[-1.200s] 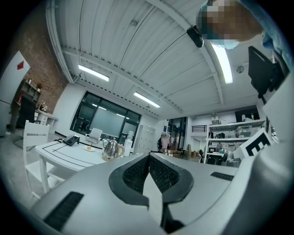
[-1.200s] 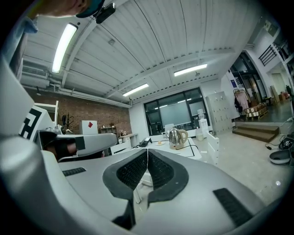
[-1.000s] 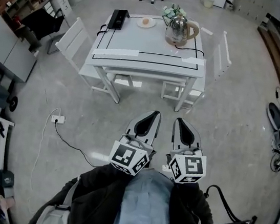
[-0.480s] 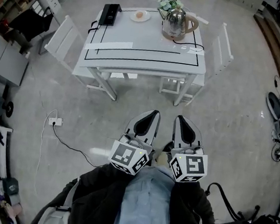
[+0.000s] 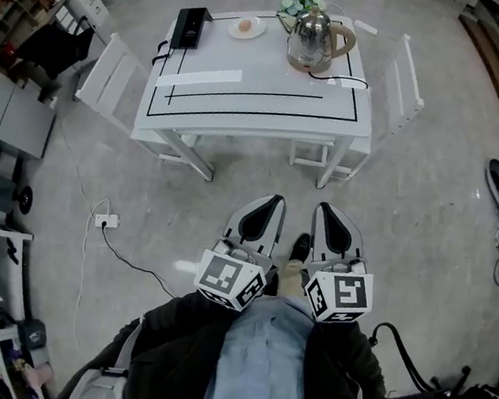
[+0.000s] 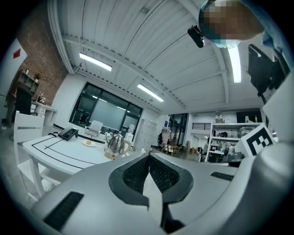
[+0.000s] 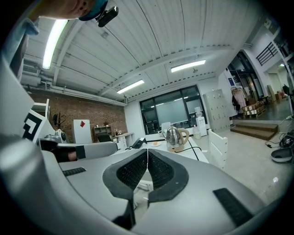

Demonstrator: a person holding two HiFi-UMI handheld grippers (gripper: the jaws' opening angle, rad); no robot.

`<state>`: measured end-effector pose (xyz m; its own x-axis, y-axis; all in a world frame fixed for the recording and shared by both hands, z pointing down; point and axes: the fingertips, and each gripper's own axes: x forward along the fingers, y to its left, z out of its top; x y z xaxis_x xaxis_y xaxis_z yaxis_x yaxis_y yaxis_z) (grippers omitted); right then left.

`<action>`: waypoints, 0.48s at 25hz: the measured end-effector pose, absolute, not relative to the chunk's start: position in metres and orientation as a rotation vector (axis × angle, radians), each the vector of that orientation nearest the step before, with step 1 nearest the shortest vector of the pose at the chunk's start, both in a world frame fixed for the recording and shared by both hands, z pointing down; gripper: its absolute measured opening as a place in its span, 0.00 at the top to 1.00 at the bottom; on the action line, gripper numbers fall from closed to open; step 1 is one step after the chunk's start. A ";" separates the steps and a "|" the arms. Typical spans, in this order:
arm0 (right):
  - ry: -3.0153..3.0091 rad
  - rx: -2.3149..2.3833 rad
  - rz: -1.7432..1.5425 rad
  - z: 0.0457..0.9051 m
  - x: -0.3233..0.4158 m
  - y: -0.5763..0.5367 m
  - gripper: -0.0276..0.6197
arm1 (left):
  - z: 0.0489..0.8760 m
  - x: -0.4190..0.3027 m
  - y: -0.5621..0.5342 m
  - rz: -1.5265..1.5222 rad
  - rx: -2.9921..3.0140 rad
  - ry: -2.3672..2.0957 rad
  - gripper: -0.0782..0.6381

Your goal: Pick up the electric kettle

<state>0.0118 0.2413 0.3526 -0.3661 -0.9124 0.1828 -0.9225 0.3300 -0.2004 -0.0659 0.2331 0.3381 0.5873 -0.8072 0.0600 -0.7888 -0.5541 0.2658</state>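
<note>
Electric kettle, seen from my head view: a polished steel, pot-bellied body with a pale tan handle on its right side. It stands upright with the lid on. It rests on a round pale base near the far right corner of the white table, inside the black outline marked on the tabletop. A black cord leads from the base toward the table's right edge. From my left gripper view the kettle appears upright and well ahead of me, as it does from my right gripper view.
</note>
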 end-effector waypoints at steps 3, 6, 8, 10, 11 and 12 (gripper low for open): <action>-2.537 1.748 0.441 0.354 0.019 0.224 0.93 | 0.339 -0.057 0.217 -0.077 2.559 -1.311 0.88; -2.542 1.753 0.453 0.356 0.030 0.205 0.93 | 0.340 -0.046 0.199 -0.056 2.566 -1.307 0.88; -2.549 1.756 0.456 0.355 0.038 0.191 0.93 | 0.339 -0.038 0.185 -0.047 2.574 -1.310 0.88; -2.561 1.759 0.452 0.351 0.047 0.175 0.93 | 0.335 -0.027 0.170 -0.040 2.588 -1.313 0.88; -2.568 1.761 0.448 0.349 0.052 0.166 0.93 | 0.332 -0.022 0.162 -0.037 2.597 -1.316 0.88; -2.577 1.763 0.442 0.346 0.056 0.157 0.93 | 0.329 -0.017 0.155 -0.034 2.605 -1.320 0.88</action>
<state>0.0565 0.1572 0.3459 -0.3750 -0.9153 0.1469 -0.9119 0.3357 -0.2361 -0.0173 0.1548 0.3289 0.5964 -0.7989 0.0786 -0.7938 -0.5723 0.2057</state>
